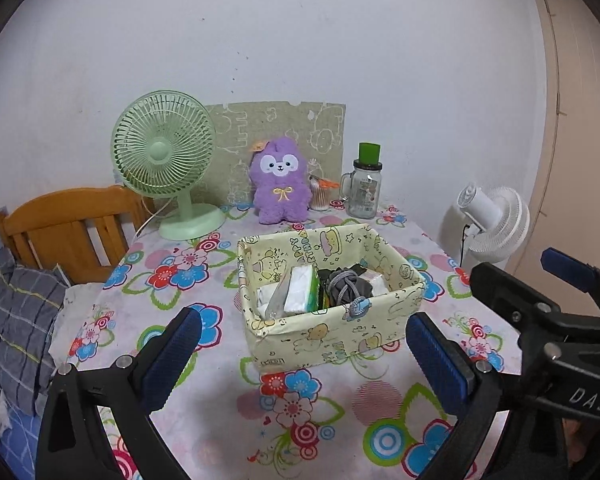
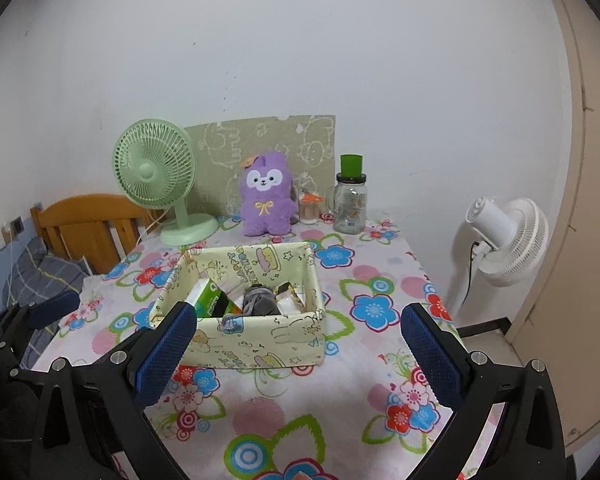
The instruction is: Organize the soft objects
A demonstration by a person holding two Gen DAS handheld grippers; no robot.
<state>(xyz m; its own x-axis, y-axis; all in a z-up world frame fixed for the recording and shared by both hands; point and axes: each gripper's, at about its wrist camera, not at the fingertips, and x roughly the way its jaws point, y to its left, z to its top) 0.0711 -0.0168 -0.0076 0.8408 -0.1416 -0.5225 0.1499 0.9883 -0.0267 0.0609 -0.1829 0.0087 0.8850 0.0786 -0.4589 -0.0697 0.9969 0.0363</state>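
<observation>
A pale yellow cartoon-print box (image 1: 332,336) (image 2: 260,344) sits mid-table. Inside lie a green-and-white tissue pack (image 1: 300,290) (image 2: 210,300), a grey rolled cloth (image 1: 346,280) (image 2: 258,300) and white packets. A purple plush toy (image 1: 279,182) (image 2: 265,200) stands upright at the back against the wall. My left gripper (image 1: 304,354) is open and empty, just in front of the box. My right gripper (image 2: 300,350) is open and empty, also in front of the box; it shows at the right of the left wrist view (image 1: 560,292).
A green desk fan (image 1: 166,160) (image 2: 156,172) stands back left. A glass jar with green lid (image 1: 366,184) (image 2: 350,200) and a cotton-swab cup (image 1: 320,196) (image 2: 310,210) stand back right. A white fan (image 1: 496,220) (image 2: 508,240) is beyond the table's right edge. A wooden headboard (image 1: 72,220) is left.
</observation>
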